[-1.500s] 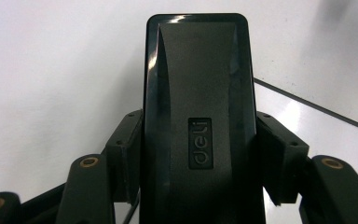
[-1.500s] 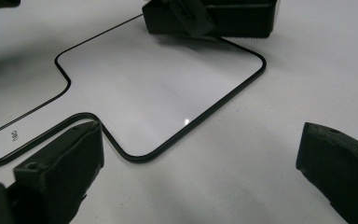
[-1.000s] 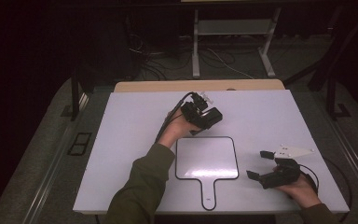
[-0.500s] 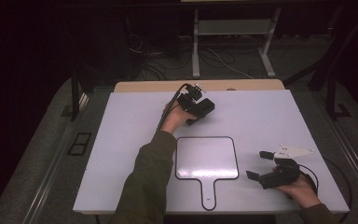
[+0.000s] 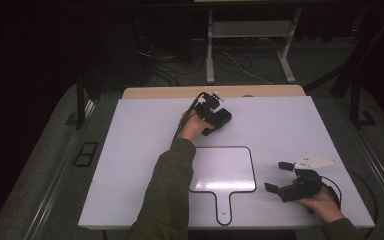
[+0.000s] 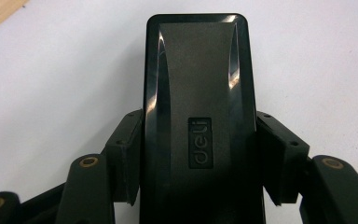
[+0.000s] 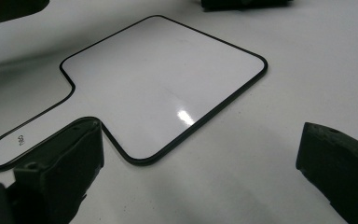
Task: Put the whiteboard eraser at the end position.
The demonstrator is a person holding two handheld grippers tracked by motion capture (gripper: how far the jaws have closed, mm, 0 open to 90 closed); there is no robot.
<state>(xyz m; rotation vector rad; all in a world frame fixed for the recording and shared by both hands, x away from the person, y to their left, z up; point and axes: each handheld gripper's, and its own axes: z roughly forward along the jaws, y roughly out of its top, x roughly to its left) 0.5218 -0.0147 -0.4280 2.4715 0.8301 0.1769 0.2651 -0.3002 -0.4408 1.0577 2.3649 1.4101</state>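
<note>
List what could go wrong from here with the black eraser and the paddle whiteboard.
1. The left tongs pinch the glossy black eraser only at its near end; it could slip or pivot.
2. The whiteboard lies loose on the table, and the open right tongs are not holding it, so wiping might shove it.

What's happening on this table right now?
A person works with a gripper in each hand. The left gripper is shut on a black eraser marked "deli", held at the far side of the white table, beyond a small handled whiteboard lying flat. The right gripper sits open near the board's right edge, holding nothing.
</note>
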